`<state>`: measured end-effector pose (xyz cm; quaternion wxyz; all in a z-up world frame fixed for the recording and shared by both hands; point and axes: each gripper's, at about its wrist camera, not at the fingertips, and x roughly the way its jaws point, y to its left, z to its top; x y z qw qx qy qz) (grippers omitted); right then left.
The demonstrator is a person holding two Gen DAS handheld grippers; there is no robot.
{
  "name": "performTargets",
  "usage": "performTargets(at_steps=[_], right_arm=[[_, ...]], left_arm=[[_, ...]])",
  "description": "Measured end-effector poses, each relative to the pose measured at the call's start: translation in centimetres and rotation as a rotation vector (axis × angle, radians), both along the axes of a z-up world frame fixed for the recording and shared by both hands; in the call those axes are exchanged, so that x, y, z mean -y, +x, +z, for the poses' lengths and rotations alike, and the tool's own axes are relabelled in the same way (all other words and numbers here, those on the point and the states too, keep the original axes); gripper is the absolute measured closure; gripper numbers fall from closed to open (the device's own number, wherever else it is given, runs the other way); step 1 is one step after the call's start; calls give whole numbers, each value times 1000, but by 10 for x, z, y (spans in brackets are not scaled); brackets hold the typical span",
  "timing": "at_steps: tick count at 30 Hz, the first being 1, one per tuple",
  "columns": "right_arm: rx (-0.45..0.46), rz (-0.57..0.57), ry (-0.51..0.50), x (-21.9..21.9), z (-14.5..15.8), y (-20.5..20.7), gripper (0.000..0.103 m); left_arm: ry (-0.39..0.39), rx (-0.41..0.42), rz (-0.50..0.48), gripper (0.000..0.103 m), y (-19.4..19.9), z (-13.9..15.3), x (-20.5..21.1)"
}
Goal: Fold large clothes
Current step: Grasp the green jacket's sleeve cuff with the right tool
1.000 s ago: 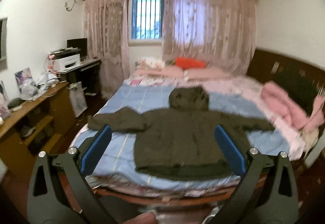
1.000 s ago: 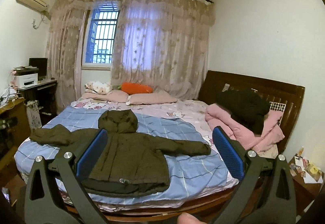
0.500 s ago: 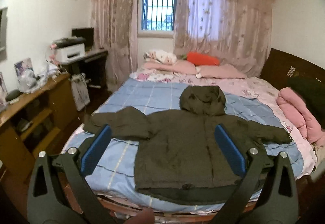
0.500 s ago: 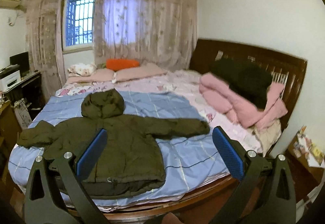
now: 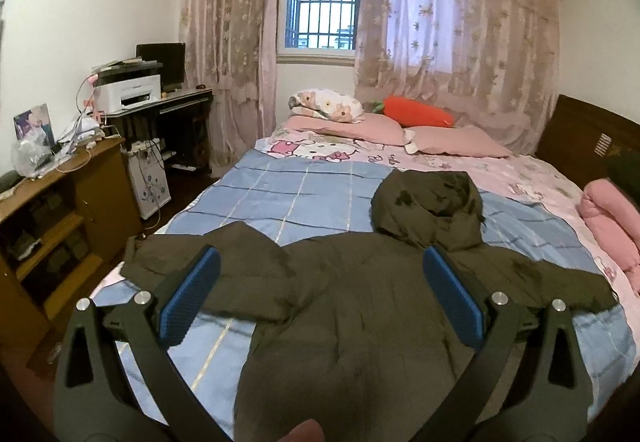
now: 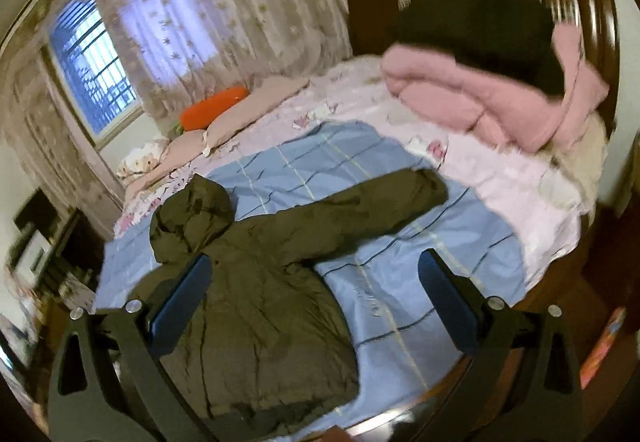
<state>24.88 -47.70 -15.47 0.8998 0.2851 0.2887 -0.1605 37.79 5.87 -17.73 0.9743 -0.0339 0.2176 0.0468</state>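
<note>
Left claw (image 5: 320, 294) (open) over jacket (image 5: 360, 322)

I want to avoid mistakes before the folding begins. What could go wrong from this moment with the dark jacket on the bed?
1. The jacket has its hem at the near edge of the bed; a pull toward the person may drag it off.
2. Both the left gripper and the right gripper are open and empty; the puffy fabric may slip from a shallow pinch.
3. The right wrist view is blurred, so aiming at the sleeve could miss.
</note>
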Motion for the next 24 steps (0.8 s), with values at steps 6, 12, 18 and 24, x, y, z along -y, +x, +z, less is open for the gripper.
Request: performTargets(at_steps=[6,12,18,24], right_arm=[[57,4,214,52,-49,37,1],[62,-123,357,100,-111,60,1],[73,-159,529,140,-169,79,1],[56,-202,605,173,-211,105,1]], left_arm=[[55,50,23,2,50,-30,4],[24,38,65,2,72,-50,-6],[49,51,115,2,81,-69,-8],[-28,50,111,2,83,-71,-13]])
